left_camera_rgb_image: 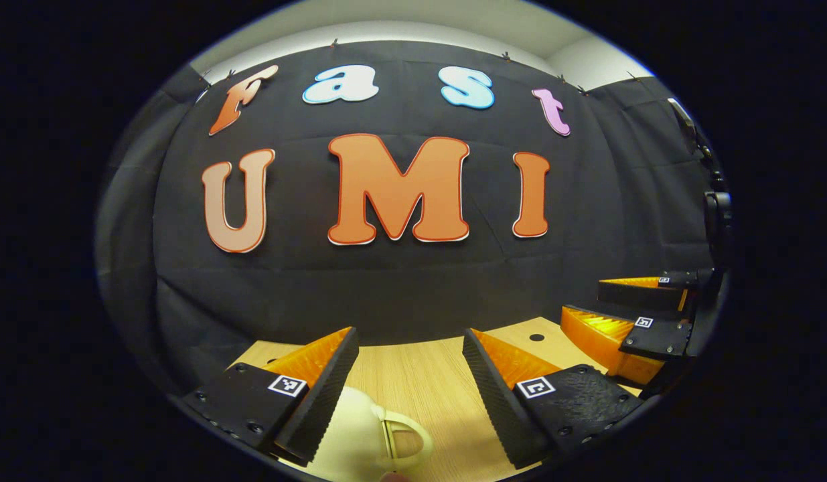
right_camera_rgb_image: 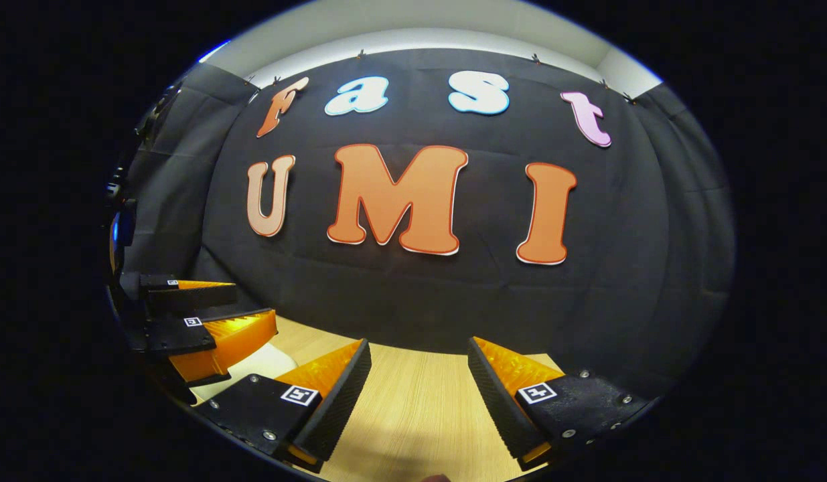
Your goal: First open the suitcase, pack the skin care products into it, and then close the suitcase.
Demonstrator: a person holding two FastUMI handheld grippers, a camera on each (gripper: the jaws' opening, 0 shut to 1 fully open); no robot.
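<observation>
wooden table (left_camera_rgb_image: 426,381) runs to the booth wall; a cream suitcase (left_camera_rgb_image: 359,435) lies at its near edge under my left gripper (left_camera_rgb_image: 406,375), nearer than my right gripper (right_camera_rgb_image: 420,388); both spread, empty.

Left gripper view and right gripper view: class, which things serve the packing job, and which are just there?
For the job:
left gripper, open
right gripper, open
cream handled object, possibly the suitcase, low by the left gripper

Just there:
wooden table
black cloth wall
</observation>
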